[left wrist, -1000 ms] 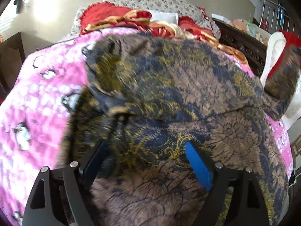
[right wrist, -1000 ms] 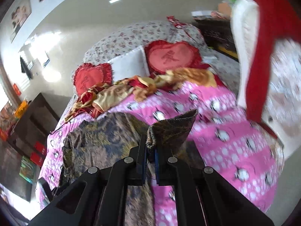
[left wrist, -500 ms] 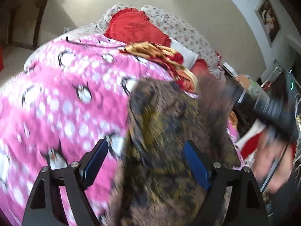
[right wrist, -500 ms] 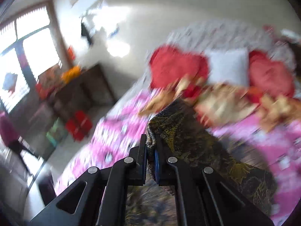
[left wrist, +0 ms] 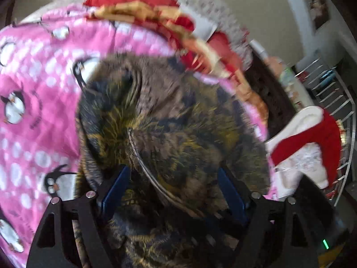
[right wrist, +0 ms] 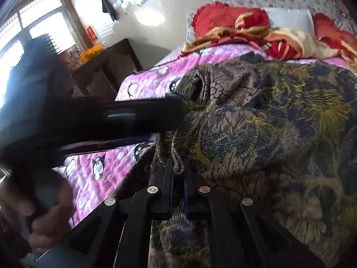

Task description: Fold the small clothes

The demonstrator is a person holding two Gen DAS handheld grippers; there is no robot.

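A brown garment with a gold and navy pattern [left wrist: 174, 116] lies rumpled on the pink penguin bedspread [left wrist: 38, 111]. My left gripper [left wrist: 173, 192] hovers low over it, blue pads wide apart and closing, with a fold of the cloth lying between them but not pinched. In the right wrist view the garment [right wrist: 267, 122] fills the right half. My right gripper [right wrist: 178, 174] is shut on a bunched edge of it. The left gripper shows there as a blurred black bar [right wrist: 133, 116] reaching to the cloth's far-left corner, with a person's hand [right wrist: 49, 218] below it.
Red heart pillows [right wrist: 212, 17] and a red-gold blanket [right wrist: 256, 29] are piled at the head of the bed. A dark wooden table [right wrist: 107, 67] stands left of the bed. A white chair draped in red [left wrist: 312, 134] stands on the right.
My right gripper swung left and down across the bed, carrying the held edge over the garment. My left gripper shifted and rolled, ending with the cloth between its pads.
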